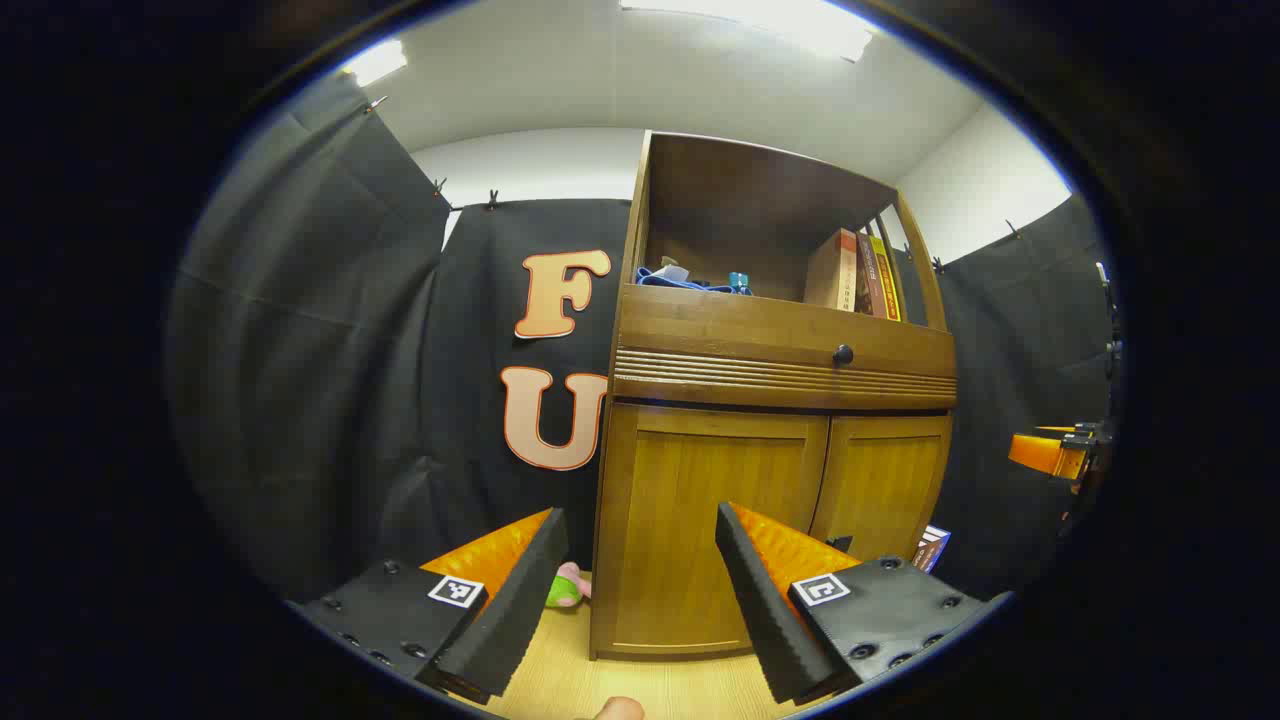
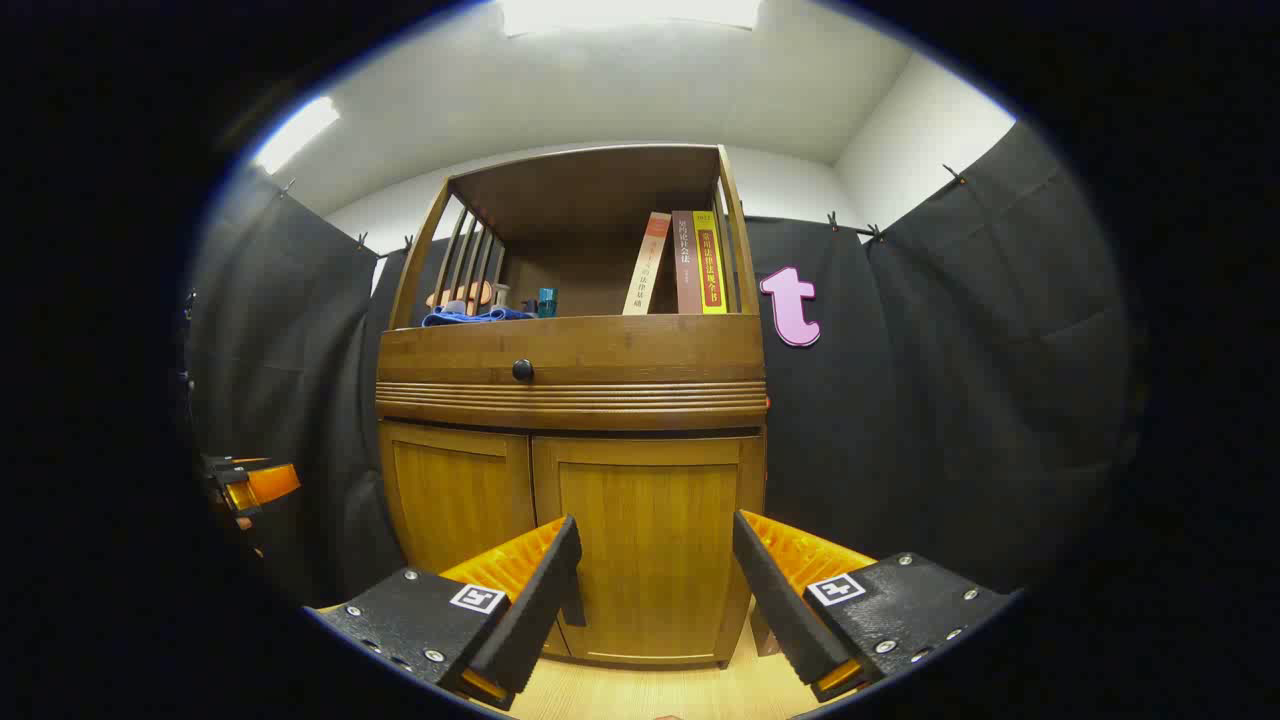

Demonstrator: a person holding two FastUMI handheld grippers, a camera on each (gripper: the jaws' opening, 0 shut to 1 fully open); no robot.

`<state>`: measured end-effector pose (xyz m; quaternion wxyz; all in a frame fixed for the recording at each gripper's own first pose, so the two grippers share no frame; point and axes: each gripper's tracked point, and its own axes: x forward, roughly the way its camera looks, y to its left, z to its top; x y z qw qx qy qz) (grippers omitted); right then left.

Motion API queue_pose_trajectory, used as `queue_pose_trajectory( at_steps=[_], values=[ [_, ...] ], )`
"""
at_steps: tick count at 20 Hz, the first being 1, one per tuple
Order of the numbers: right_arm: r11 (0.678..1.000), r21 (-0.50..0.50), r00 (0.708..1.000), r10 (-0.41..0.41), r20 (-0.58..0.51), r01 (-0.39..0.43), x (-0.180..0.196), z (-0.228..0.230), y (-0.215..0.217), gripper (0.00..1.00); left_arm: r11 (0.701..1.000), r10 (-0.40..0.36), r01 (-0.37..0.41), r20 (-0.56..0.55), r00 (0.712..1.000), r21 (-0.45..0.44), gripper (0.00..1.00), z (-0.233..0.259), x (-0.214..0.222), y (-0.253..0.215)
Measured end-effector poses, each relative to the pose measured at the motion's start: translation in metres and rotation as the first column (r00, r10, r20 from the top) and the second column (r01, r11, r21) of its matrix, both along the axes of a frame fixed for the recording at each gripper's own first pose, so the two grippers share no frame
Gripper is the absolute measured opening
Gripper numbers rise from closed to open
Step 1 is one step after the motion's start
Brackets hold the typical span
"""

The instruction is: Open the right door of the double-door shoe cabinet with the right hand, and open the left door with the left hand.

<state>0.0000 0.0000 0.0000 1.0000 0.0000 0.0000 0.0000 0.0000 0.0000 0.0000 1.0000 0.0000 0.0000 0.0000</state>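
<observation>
A wooden shoe cabinet (image 1: 780, 360) (image 2: 570, 380) stands ahead, both lower doors closed. In the left gripper view the left door (image 1: 700, 490) is straight in front of my left gripper (image 1: 640, 525), which is open and some way short of it; the right door (image 1: 880, 480) lies beyond. In the right gripper view the right door (image 2: 650, 540) faces my right gripper (image 2: 655, 535), open and empty, with the left door (image 2: 455, 495) beside it. Each view catches the other gripper far off at the side: the right one (image 1: 1050, 452) and the left one (image 2: 255, 482).
A drawer with a black knob (image 1: 843, 354) (image 2: 522, 370) sits above the doors. The open shelf holds books (image 2: 680, 262), a blue cloth (image 2: 470, 316) and small items. A pink-green toy (image 1: 568, 586) lies on the wood floor left of the cabinet. Black cloth walls surround.
</observation>
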Motion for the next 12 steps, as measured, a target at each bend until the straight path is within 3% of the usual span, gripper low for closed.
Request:
queue_pose_trajectory(
  at_steps=[12],
  values=[
    [1.000,0.000,1.000,0.015,-0.010,-0.015,-0.0034,-0.0012,0.0025,1.00,1.000,-0.006,0.005,-0.008,1.000,-0.010,0.95,0.0000,-0.0015,0.0023]
  ],
)
